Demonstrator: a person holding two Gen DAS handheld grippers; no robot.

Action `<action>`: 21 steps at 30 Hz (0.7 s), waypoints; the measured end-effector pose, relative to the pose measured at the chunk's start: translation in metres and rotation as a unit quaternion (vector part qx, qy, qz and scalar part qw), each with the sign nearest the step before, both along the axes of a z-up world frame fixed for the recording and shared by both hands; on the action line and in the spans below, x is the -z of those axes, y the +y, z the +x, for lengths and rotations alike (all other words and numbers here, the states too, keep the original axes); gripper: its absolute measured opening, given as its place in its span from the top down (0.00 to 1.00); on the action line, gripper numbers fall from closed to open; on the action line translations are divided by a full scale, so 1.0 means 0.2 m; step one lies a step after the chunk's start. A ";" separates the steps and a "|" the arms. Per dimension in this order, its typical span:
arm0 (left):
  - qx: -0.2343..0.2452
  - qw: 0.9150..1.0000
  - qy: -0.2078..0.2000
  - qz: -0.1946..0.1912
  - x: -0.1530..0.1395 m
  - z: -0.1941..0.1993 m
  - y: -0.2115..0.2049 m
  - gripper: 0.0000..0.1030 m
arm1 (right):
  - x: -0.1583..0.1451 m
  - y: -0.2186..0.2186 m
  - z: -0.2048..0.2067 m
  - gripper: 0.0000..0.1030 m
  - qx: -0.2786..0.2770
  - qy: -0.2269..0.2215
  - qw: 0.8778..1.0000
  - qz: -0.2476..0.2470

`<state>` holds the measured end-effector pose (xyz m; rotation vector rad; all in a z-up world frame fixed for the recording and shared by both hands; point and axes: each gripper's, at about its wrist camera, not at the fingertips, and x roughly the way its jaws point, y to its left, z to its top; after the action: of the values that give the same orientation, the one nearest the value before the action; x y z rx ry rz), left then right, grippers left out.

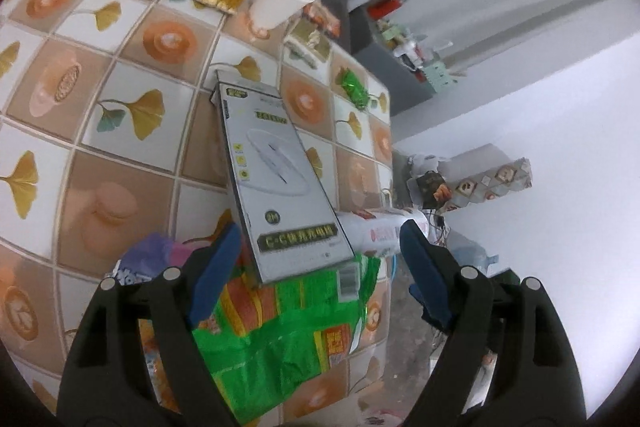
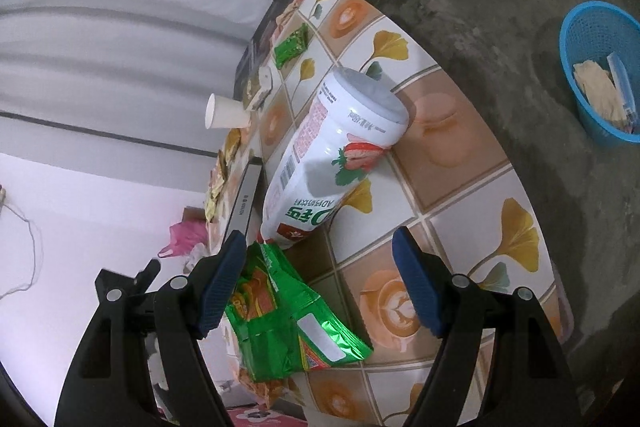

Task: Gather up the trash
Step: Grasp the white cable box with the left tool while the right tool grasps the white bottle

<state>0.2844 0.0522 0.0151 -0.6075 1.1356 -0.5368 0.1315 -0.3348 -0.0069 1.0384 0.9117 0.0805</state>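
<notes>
Open tongs (image 2: 320, 259) over green wrapper (image 2: 296, 323), apparently.

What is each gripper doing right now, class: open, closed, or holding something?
Left gripper: open, holding nothing.
Right gripper: open, holding nothing.

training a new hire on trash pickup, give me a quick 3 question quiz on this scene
1. True or false: the left tongs grip the grey box.
2. Which lies on its side? A) white bottle B) paper cup
3. What already lies in the blue basket on the floor?

Key
1. False: open, nothing between the pads.
2. A; the cup stands on its base.
3. Some trash: a pale crumpled wrapper among it.
</notes>
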 end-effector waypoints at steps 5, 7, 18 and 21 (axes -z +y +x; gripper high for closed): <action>-0.028 0.999 0.038 0.000 0.09 0.12 -0.01 0.25 | -0.01 -0.01 0.03 0.29 -0.004 -0.005 1.000 0.005; -0.034 0.998 0.057 -0.002 0.13 0.19 -0.02 0.25 | 0.00 -0.02 0.05 0.29 -0.001 -0.004 1.000 0.015; 0.002 0.992 0.097 0.086 0.25 0.47 -0.20 0.21 | 0.05 -0.02 0.11 0.29 0.004 0.003 0.999 0.037; 0.016 0.988 0.090 0.128 0.25 0.51 -0.24 0.21 | 0.05 -0.02 0.13 0.29 0.005 0.006 0.999 0.035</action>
<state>0.3861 0.0037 -0.0345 -0.4222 1.3623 -0.3597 0.1574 -0.3382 -0.0175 1.1100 0.9209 0.0990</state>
